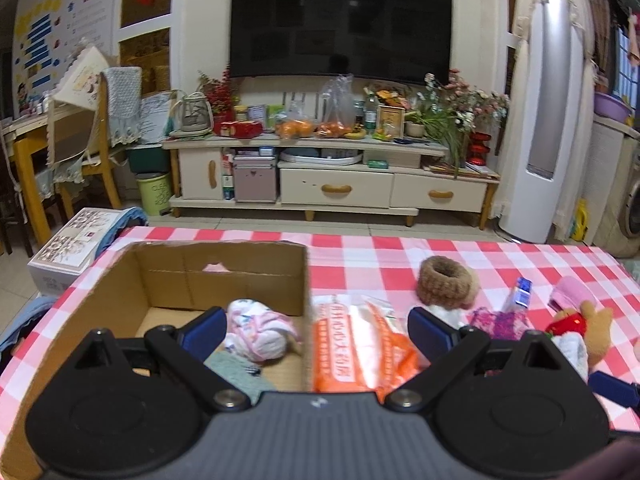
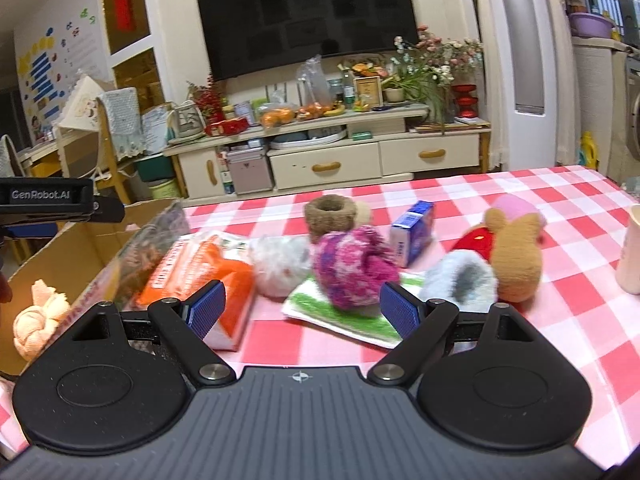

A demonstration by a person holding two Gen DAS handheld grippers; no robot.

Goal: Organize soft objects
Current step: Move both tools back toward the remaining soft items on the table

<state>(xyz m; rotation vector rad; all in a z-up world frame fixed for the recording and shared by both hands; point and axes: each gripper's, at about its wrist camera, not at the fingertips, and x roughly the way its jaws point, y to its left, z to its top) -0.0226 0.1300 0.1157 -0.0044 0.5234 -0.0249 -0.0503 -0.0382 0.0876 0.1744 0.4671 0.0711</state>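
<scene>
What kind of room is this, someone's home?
Most likely a lived-in family living room: a big wall-mounted television hangs above a cream TV cabinet crowded with fruit and flowers, and a table with a red-checked tablecloth holds soft toys and a cardboard box.

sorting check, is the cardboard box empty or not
Not empty. The cardboard box already holds a pink-white cloth bundle and a grey-green cloth.

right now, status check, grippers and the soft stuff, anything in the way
Left gripper open, empty, over the cardboard box edge. Right gripper open, empty, facing purple fuzzy bundle. Pink bundle already boxed. Orange packet lies between box and pile.
</scene>
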